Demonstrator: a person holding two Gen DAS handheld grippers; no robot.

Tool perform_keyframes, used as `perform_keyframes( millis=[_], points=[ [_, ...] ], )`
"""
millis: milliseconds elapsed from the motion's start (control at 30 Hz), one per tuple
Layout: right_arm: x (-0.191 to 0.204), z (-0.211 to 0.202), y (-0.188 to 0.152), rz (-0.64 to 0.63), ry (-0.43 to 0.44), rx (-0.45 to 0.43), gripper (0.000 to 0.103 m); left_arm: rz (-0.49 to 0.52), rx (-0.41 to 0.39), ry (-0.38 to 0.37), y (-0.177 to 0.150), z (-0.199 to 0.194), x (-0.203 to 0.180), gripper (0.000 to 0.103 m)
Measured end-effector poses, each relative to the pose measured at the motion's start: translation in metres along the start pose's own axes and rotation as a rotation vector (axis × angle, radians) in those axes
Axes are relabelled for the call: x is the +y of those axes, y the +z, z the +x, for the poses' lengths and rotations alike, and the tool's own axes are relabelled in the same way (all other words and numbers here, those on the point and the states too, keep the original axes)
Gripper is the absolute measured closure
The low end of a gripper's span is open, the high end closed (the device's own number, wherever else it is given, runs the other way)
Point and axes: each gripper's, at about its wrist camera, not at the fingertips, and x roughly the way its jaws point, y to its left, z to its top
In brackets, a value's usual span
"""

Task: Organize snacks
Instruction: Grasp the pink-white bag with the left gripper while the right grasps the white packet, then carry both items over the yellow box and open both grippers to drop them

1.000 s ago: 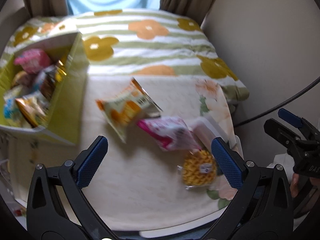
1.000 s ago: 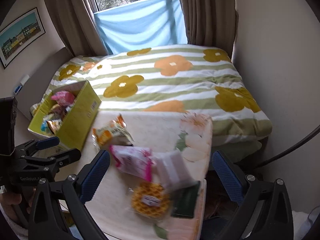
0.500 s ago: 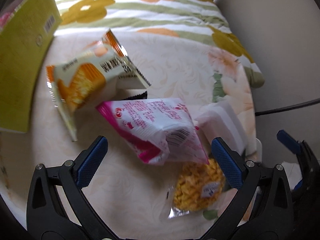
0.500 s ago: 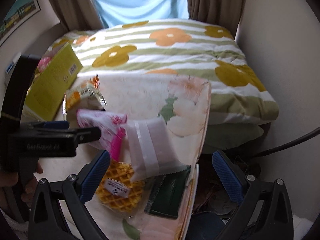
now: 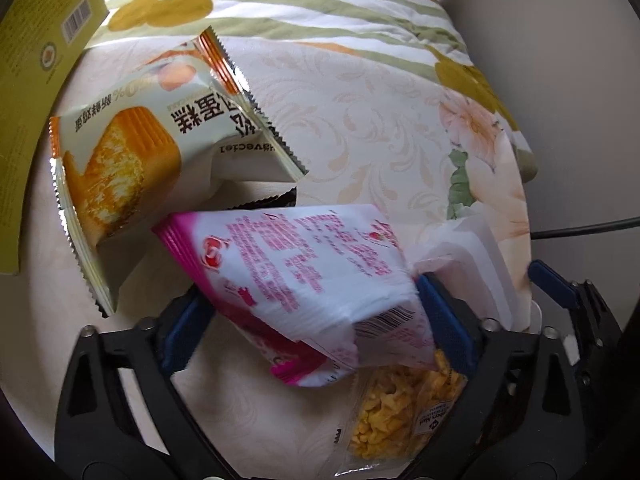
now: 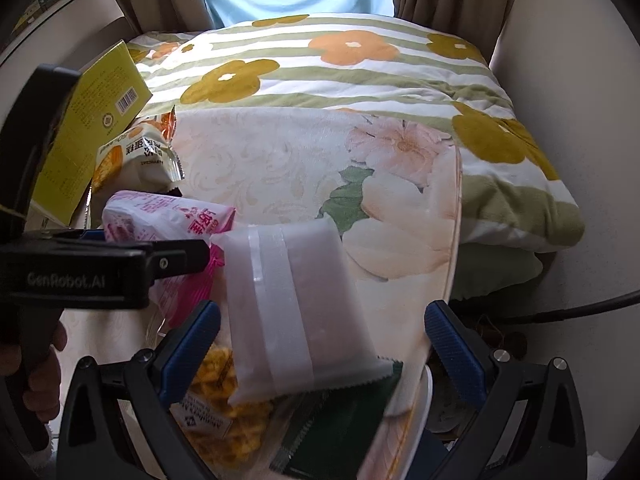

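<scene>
A pink and white snack packet [image 5: 304,272] lies between the fingers of my left gripper [image 5: 314,320]. Its jaws are closing and both blue pads sit right at the packet's edges. My right gripper [image 6: 322,340] is open, its pads wide on either side of a translucent white packet [image 6: 296,312] without touching it. An orange and white cake packet [image 5: 160,152] lies just beyond the pink one. Under both packets is a yellow waffle packet [image 6: 224,412], and a dark green packet [image 6: 340,432] is beside it. In the right wrist view the left gripper [image 6: 120,268] reaches in from the left.
The snacks lie on a floral-covered low table [image 6: 280,160] set on a bed with a flowered quilt [image 6: 352,64]. A yellow-green box [image 5: 36,80] stands at the left. A black cable [image 6: 580,308] runs past the table's right edge. A hand [image 6: 36,380] holds the left gripper.
Both grippers have come down close over the snacks. The left jaws have narrowed around the pink packet. The right gripper now straddles the white packet, still wide.
</scene>
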Motion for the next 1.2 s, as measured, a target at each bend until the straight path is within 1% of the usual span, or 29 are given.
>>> perform_keyframes(
  millis=[33,67,100,167,267,367,433,500,667,767,867,933,1200],
  points=[
    [0.001,0.001,0.001,-0.001,0.003,0.000,0.001,0.004,-0.006,-0.006,0.001,-0.001,0.000,0.025],
    [0.002,0.003,0.002,-0.002,0.003,0.002,0.001,0.011,-0.012,-0.007,0.001,-0.002,-0.001,0.032],
    [0.003,0.005,0.002,-0.003,0.003,0.006,0.001,0.013,-0.012,-0.004,0.002,-0.002,-0.001,0.033],
    [0.004,0.008,0.003,-0.004,0.005,0.011,0.001,0.006,-0.017,-0.002,0.002,-0.004,0.001,0.041],
    [0.006,0.011,0.005,-0.003,0.009,0.012,0.001,0.001,-0.021,-0.007,0.002,-0.006,0.006,0.048],
    [0.007,0.013,0.007,-0.006,0.013,0.013,0.002,-0.003,-0.020,-0.019,0.001,-0.008,0.008,0.050],
    [0.008,0.016,0.007,-0.011,0.018,0.016,0.011,-0.002,-0.021,-0.023,-0.001,-0.011,0.009,0.052],
    [0.009,0.018,0.007,-0.018,0.023,0.024,0.018,0.007,-0.026,-0.023,-0.003,-0.015,0.008,0.054],
    [0.012,0.020,0.005,-0.026,0.023,0.021,0.021,0.020,-0.039,-0.024,-0.012,-0.024,0.006,0.055],
    [0.014,0.022,0.003,-0.031,0.025,0.026,0.028,0.021,-0.039,-0.020,-0.015,-0.025,0.008,0.055],
    [0.018,0.024,0.000,-0.051,0.012,0.026,0.038,0.017,-0.045,-0.021,-0.020,-0.026,0.010,0.056],
    [0.022,0.024,-0.002,-0.078,-0.006,0.015,0.040,0.016,-0.052,-0.022,-0.023,-0.028,0.010,0.056],
    [0.021,0.013,-0.001,-0.062,-0.006,-0.017,0.042,0.017,-0.094,-0.029,-0.030,-0.044,0.011,0.057]
  ],
)
